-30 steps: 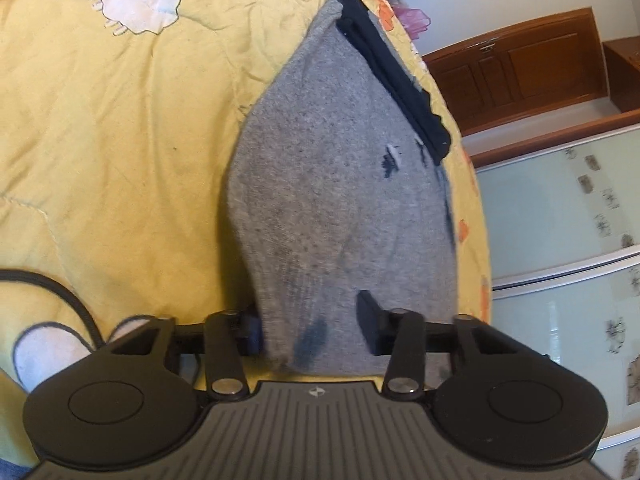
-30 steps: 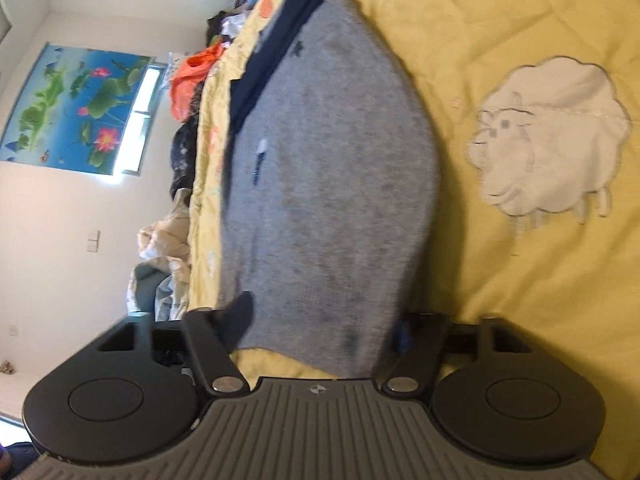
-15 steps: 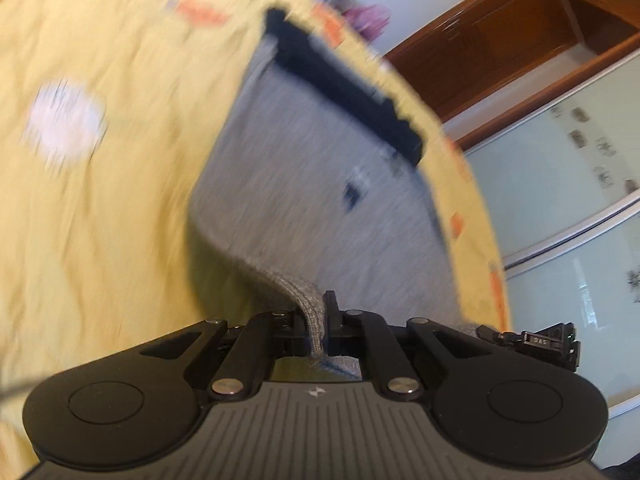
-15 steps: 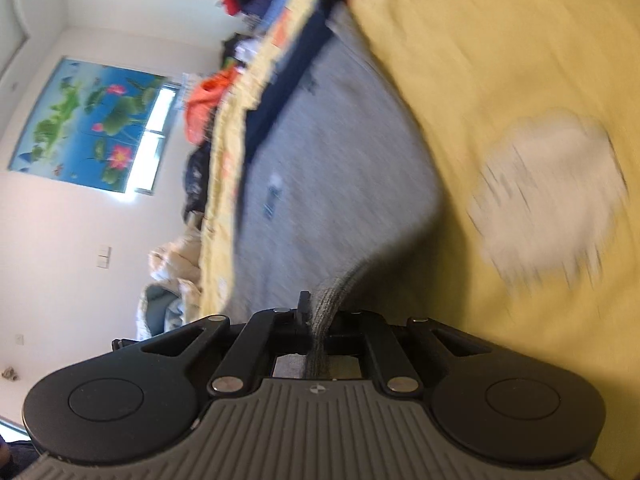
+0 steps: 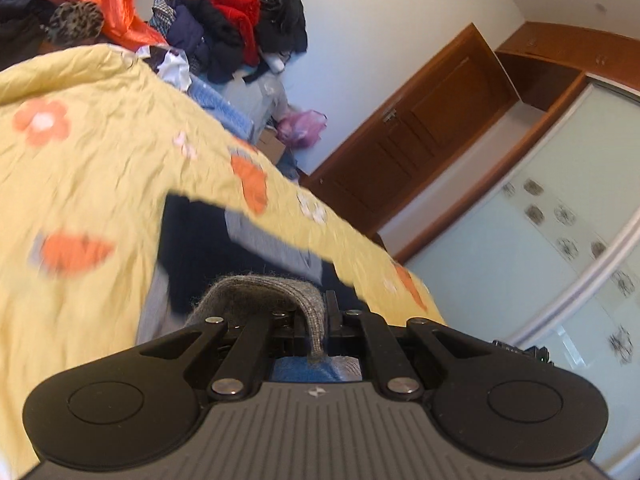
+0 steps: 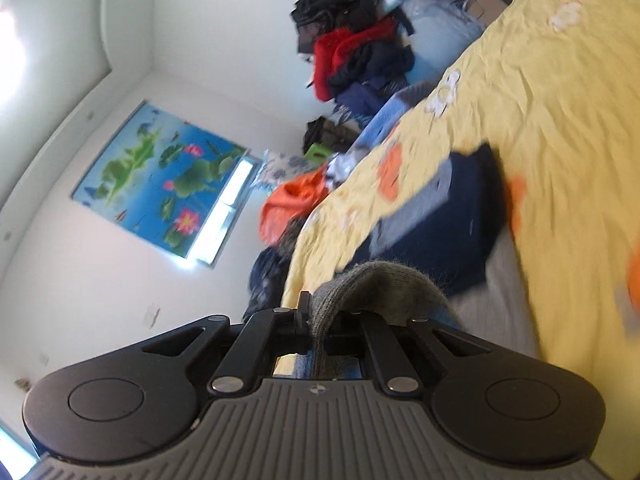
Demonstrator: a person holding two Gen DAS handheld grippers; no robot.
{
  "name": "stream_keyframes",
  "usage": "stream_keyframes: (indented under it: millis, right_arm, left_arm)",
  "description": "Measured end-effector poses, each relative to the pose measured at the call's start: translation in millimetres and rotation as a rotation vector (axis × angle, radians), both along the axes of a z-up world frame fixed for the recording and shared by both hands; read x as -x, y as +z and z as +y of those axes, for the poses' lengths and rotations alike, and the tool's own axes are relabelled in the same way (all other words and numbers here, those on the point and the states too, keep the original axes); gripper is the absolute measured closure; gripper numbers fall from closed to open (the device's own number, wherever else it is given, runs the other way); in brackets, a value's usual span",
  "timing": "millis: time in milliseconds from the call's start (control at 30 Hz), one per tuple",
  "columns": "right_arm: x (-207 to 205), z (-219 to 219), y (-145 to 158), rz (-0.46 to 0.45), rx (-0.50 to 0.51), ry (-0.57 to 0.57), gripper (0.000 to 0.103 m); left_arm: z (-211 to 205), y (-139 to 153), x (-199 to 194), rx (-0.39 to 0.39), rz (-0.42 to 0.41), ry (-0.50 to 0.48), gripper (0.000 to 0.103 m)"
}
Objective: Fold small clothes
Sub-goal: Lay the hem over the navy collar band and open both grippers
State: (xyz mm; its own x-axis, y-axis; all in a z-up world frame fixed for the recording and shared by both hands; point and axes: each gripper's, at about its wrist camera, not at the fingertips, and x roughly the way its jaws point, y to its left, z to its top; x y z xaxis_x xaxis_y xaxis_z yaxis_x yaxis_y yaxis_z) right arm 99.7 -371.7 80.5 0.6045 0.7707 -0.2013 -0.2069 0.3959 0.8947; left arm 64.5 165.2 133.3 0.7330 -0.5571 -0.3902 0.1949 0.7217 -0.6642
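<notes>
Left claw (image 5: pixel 320 322): we pinch the grey garment's (image 5: pixel 256 292) edge.
Right claw (image 6: pixel 316 316): clamped on it too.
Progress: first fold underway; nothing laid flat yet.

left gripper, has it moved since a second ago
Yes. The left gripper, shut on the grey garment, has lifted and swung toward the dark collar end: the wooden door and the clothes pile, earlier at the frame edge, now fill the view.

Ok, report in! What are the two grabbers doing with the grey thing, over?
Left gripper and right gripper: jaws shut on grey knit garment. Hem lifted off yellow bedspread. Nothing in the way.
</notes>
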Motion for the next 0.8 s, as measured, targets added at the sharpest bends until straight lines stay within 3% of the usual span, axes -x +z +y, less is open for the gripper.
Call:
stream_keyframes:
  millis: [200,400,500,600,667,767,800]
  right_arm:
    - [-103.3,-0.3,-26.1,0.068,0.066,-0.071,0.088]
    - [-183.1,-5.7,-82.2,0.188,0.098,-0.151,0.087]
    - [-196.7,-0.9,-108.7,0.246,0.091,-0.191,0.075]
    - [-186.3,-0.1,-112.6,0.204,0.022,-0.214,0.051]
    - [-176.1,-3.7,-104.6,0.166,0.029,-0.238,0.026]
    - [-156.8,-6.8,-81.7,0.124,0.097,-0.245,0.018]
    - [-144.1,-9.2,-71.0,0.098,0.108,-0.232,0.018]
  left_arm:
    - [-7.8,-22.2,-117.3,-0.123,0.034,0.077,0.098]
    - [-8.0,-80.6,-213.6,-0.230,0.149,0.165,0.097]
    - [-14.3,-102.5,-230.1,-0.316,0.173,0.195,0.096]
    - [-17.6,-100.1,-224.4,-0.307,0.131,0.162,0.093]
    - [-17.9,-91.1,-219.1,-0.316,0.122,0.148,0.086]
    - [-6.3,-70.5,-195.9,-0.329,0.067,0.223,0.068]
    - [-0.1,-62.0,-186.4,-0.331,0.033,0.251,0.048]
